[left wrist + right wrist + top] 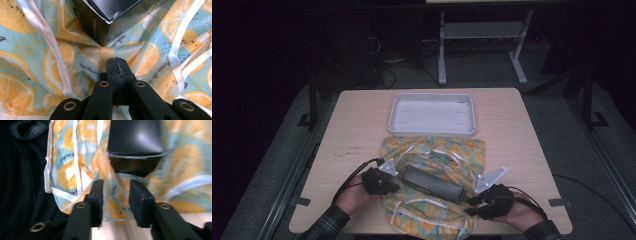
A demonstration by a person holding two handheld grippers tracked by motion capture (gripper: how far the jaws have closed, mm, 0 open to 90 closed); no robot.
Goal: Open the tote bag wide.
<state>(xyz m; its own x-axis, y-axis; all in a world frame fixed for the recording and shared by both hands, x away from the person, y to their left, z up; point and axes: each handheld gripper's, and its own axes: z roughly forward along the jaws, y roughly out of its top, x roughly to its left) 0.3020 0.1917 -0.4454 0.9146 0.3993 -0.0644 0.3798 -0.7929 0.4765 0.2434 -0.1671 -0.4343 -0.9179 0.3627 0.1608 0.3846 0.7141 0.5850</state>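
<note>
A cloth printed with orange slices (457, 150), trimmed with white ribbons (47, 37), lies spread on the table's near half. A long black box (432, 183) rests slantwise on it. My left gripper (395, 187) sits at the box's left end; in the left gripper view its jaws (117, 65) are shut together, and the cloth (150, 52) puckers at their tips just below the box's corner (100, 20). My right gripper (472, 201) is at the box's right end. Its jaws (117, 183) stand apart with the cloth's edge (112, 195) lying loose between them, the box (135, 137) just beyond.
A white rectangular tray (432, 132) stands behind the cloth at the table's middle back. Bare wooden tabletop (357, 130) lies to either side. Table legs and cables show on the dark floor beyond the far edge.
</note>
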